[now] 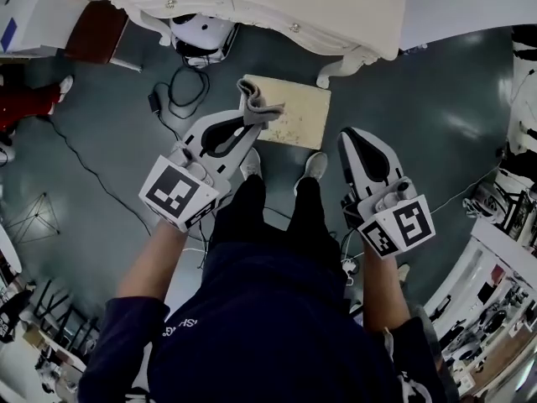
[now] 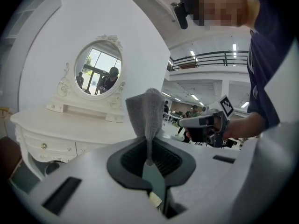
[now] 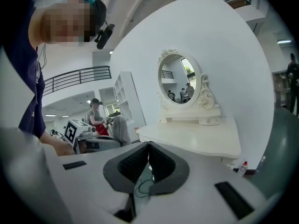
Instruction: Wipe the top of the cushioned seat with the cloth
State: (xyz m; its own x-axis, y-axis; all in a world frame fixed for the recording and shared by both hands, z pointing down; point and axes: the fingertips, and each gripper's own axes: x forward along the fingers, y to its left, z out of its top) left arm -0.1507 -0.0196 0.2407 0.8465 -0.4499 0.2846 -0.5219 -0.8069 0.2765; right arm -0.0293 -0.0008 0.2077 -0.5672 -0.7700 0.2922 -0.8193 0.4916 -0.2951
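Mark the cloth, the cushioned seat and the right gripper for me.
cloth (image 2: pixel 145 112): left gripper view, grey fold's middle.
cushioned seat (image 1: pixel 300 117): head view, bare beige top.
right gripper (image 3: pixel 148 144): right gripper view, between its closed tips.

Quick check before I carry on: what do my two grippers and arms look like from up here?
Both the left gripper and the right gripper are light grey shells tapering forward, with black ribbed pads lining the inside. Each carries a white cube printed with black square markers. The sleeves are short and dark navy.
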